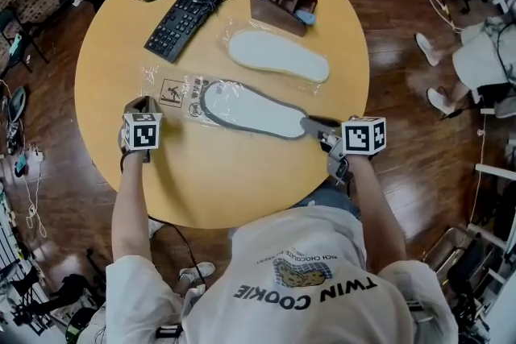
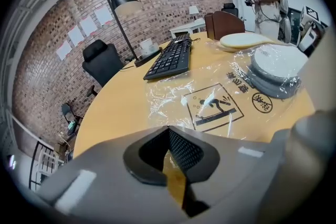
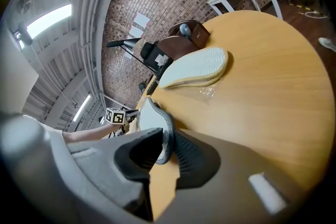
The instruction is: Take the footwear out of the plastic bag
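The left gripper (image 2: 168, 131) is closed at the left end of the bag (image 1: 171, 91). It seems to be pinching the film, though the film is too thin to make out between the pads. That hold looks like the weak point: if the film slides out, the bag would ride along with the slipper instead of peeling off.

The slipper (image 1: 254, 110) lies flat on the table (image 1: 226, 181), its left part inside the bag and its right part in the open. The loose film over the covered end could catch on the grey rim and bunch up.

The right gripper (image 3: 167, 147) is clamped on the slipper's right tip, on the thin edge only, so a hard or tilted pull could slip off. It is also near the table's edge, so a freed slipper could drop to the floor.
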Motion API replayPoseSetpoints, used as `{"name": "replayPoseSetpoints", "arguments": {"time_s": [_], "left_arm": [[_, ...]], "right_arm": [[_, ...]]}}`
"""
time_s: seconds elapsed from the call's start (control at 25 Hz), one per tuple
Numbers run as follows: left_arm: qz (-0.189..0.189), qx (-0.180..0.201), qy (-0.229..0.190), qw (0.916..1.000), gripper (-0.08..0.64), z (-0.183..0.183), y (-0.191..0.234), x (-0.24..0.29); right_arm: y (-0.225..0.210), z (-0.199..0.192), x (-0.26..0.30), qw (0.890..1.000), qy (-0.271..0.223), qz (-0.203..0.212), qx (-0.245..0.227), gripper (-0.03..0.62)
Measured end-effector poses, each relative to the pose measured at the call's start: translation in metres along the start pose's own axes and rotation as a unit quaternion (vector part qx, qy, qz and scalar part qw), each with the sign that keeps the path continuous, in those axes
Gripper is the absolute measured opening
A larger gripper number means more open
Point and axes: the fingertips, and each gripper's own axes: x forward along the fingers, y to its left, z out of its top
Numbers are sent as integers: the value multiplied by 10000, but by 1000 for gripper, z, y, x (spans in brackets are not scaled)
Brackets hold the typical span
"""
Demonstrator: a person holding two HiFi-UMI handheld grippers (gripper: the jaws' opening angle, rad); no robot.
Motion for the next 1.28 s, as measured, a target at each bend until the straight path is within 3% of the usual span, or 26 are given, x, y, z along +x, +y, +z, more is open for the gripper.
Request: {"name": "replayPoseSetpoints", "arguments": {"time_s": [0.28, 0.36, 0.52, 0.64, 0.8, 1.04, 1.28], "left_arm": [[39, 304, 155, 9994, 2, -1, 0, 0], [74, 302, 15, 9995, 3, 5, -4, -7], [8, -113, -645, 9979, 3, 36, -26, -35], [-277, -443, -1003, 9936, 3, 52, -57, -55], [-676, -615, -1293, 9874, 3, 66, -101, -70], [-837, -853, -1292, 9844, 3, 61, -133, -68], [-764, -730, -1027, 9891, 3, 51, -150, -57]], "right_arm": [[-10, -3, -15, 9999, -22, -39, 97, 67], [-10, -4, -15, 9999, -1, -39, 98, 67], [-9, -4, -15, 10000, -6, -18, 85, 66], [-8, -2, -12, 10000, -2, 1, 27, 67], [-4, 1, -10, 10000, 5, 11, -19, 67], [-4, 0, -7, 10000, -15, 33, -18, 67], [-6, 0, -7, 10000, 35, 69, -37, 67]]}}
